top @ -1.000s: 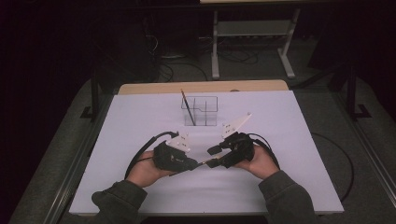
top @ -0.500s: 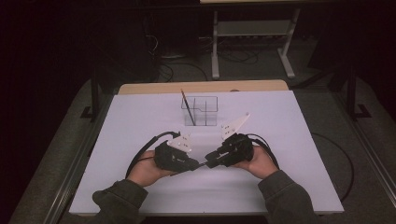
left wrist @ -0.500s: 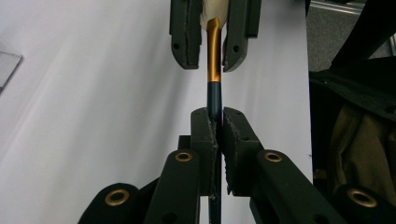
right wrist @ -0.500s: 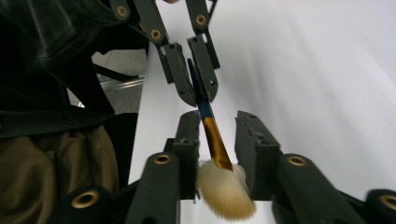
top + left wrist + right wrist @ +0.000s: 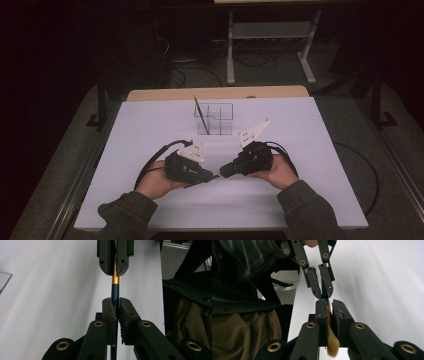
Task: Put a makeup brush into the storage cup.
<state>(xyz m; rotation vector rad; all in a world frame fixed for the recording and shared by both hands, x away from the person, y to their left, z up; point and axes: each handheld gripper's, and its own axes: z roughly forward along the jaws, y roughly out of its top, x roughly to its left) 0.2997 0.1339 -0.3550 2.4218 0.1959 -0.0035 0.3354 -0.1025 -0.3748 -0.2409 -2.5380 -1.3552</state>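
Note:
A paintbrush with a dark blue handle, gold ferrule and tan bristles is held level just above the white table, between both grippers. My left gripper is shut on the blue handle. My right gripper faces it tip to tip and is shut on the ferrule, its jaws having just been closing; the bristles stick out behind its pads. In the high view the left gripper and right gripper meet at the table's near middle.
A clear divided organiser stands at the back middle of the table with a second thin brush leaning in its left compartment. Cables trail from both grippers. A metal stand is on the floor beyond the table.
Both hands have kept their places. The right gripper's jaws have drawn in on the brush end next to the left gripper's tips.

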